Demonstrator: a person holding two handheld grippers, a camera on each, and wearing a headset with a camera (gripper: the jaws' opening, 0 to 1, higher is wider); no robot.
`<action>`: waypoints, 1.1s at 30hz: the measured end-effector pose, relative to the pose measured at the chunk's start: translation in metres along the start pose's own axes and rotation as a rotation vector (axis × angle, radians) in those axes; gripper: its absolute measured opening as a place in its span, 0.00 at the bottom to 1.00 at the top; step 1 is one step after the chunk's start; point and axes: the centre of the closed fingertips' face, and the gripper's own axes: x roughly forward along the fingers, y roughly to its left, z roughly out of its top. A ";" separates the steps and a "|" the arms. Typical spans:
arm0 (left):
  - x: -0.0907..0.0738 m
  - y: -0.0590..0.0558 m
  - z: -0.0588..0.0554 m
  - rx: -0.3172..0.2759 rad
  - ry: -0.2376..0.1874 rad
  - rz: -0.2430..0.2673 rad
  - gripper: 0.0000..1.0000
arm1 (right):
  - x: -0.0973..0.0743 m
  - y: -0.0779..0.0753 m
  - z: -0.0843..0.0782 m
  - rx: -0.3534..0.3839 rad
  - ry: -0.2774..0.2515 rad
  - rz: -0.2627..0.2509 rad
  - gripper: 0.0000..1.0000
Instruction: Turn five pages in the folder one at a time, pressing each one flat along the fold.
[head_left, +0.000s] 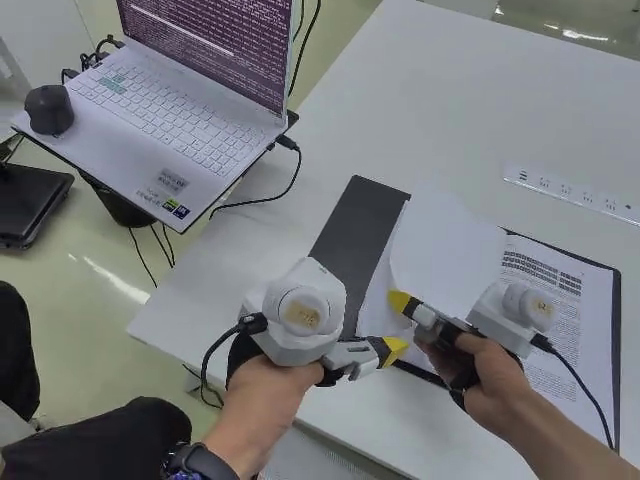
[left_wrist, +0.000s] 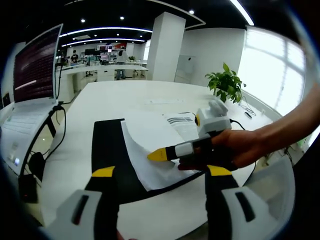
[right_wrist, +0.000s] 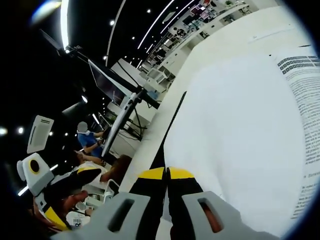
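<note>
White desk (head_left: 450, 90) stretches away into a bright open office. Off its left edge a laptop (head_left: 170, 110) stands raised, well apart from the work. Right of that, by the desk's front edge, the folder (head_left: 345, 255) lies open with its bare black cover (head_left: 365, 215) on the left. Its fold, hidden under the lifted sheet, seems to run from the front edge away toward the far edge.

The left gripper (head_left: 388, 350) hovers at the folder's front edge, beside the near end of that fold. Its own view shows its jaws wide apart and holding nothing.

Next comes the page (head_left: 450, 250), arched over the fold with its free edge leaning toward the black cover. The right gripper (head_left: 402, 301) has its jaws together, apparently pinching that free edge near the page's front corner. Farthest right, a printed sheet (head_left: 560, 300) lies flat.

The page has to travel leftward across the fold. Since the left gripper is nearer the fold, pressing along that long axis probably falls to it.
</note>
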 end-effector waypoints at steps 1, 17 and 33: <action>-0.001 0.001 0.000 0.000 -0.001 0.001 0.71 | 0.002 -0.002 -0.001 0.003 0.004 -0.003 0.00; -0.004 0.018 0.001 -0.005 0.000 0.021 0.71 | 0.024 -0.028 -0.020 0.100 0.045 -0.092 0.00; -0.010 0.017 -0.008 -0.016 0.019 0.012 0.71 | 0.027 -0.007 -0.021 0.087 0.040 -0.033 0.21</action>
